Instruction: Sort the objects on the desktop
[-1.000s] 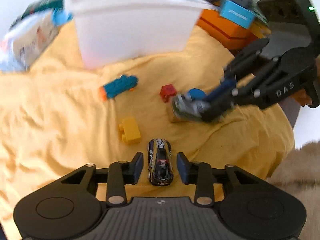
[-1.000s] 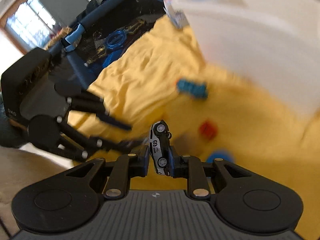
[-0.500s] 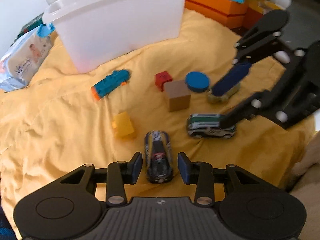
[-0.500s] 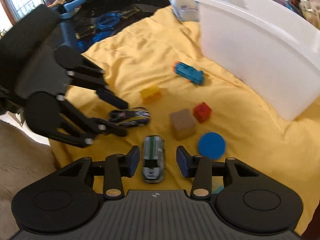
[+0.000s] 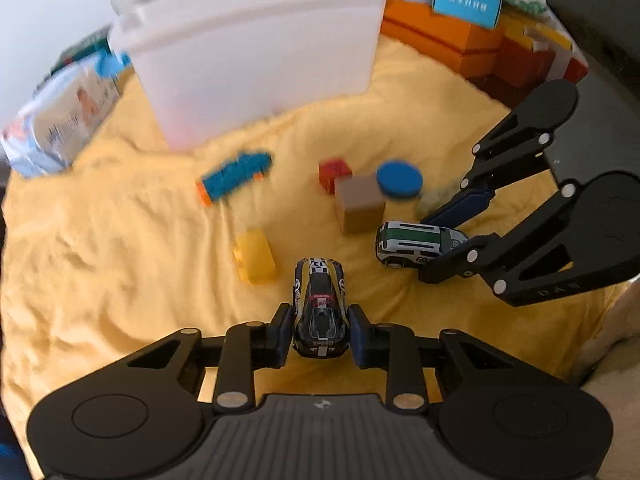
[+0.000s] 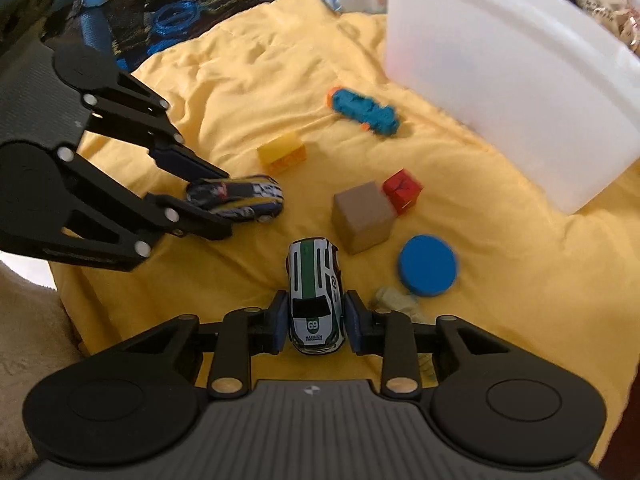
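Observation:
My left gripper [image 5: 319, 330] is shut on a black and yellow toy car [image 5: 319, 306], seen from the side in the right wrist view [image 6: 236, 196]. My right gripper [image 6: 314, 322] is shut on a white and green toy car [image 6: 316, 292], also in the left wrist view [image 5: 420, 242]. Both cars sit low over the yellow cloth [image 5: 100, 260]. Loose on the cloth lie a yellow brick [image 5: 256, 256], a brown cube [image 5: 360, 208], a red block [image 5: 334, 172], a blue disc [image 5: 399, 180] and a blue toy [image 5: 236, 174].
A big white plastic bin [image 5: 256, 52] stands at the back of the cloth. Orange and red boxes [image 5: 460, 44] are at the back right, a wipes pack [image 5: 60, 120] at the left. A small crumpled green thing [image 6: 394, 300] lies by the right fingers.
The right gripper set its white car down upright, opened, then closed on it again. The left gripper closed on the black car. Both views have pulled back a little.

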`<action>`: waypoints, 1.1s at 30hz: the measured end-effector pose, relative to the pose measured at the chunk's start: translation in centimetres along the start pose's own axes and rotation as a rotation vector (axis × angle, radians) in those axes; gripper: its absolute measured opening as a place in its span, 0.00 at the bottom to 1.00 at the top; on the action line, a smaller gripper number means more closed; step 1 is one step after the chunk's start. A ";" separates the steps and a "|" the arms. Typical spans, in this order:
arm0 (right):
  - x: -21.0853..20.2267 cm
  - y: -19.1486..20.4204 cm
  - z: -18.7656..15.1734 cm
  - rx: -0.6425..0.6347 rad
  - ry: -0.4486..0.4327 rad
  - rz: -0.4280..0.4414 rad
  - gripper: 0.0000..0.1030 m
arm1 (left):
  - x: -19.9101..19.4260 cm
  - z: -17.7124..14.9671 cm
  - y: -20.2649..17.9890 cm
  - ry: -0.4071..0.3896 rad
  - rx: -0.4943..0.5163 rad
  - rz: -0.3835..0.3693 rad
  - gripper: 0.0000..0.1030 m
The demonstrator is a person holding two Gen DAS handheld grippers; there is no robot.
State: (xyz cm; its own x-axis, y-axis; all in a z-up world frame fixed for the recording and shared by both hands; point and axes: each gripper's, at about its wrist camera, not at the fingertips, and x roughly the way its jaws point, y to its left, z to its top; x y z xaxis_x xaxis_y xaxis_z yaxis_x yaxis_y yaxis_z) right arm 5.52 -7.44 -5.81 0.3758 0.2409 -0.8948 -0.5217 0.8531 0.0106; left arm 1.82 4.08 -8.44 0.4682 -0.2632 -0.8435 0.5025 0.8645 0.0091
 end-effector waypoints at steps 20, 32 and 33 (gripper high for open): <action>-6.3 -12.2 10.5 0.183 -0.353 -0.429 0.32 | -2.3 18.7 7.0 -0.435 -0.005 0.200 0.32; -7.6 -10.1 8.6 0.147 -0.380 -0.441 0.52 | -4.3 15.7 6.1 -0.456 0.027 0.191 0.57; -7.9 -9.6 8.1 0.135 -0.373 -0.433 0.52 | -4.7 14.8 5.8 -0.449 0.032 0.191 0.65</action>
State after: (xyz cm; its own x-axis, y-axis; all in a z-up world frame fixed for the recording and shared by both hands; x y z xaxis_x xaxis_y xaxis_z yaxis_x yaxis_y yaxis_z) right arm 13.74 -13.79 4.78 0.7898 -0.0166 -0.6131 -0.1680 0.9555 -0.2423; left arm 13.34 3.97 3.53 0.8179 -0.2661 -0.5101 0.3958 0.9037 0.1632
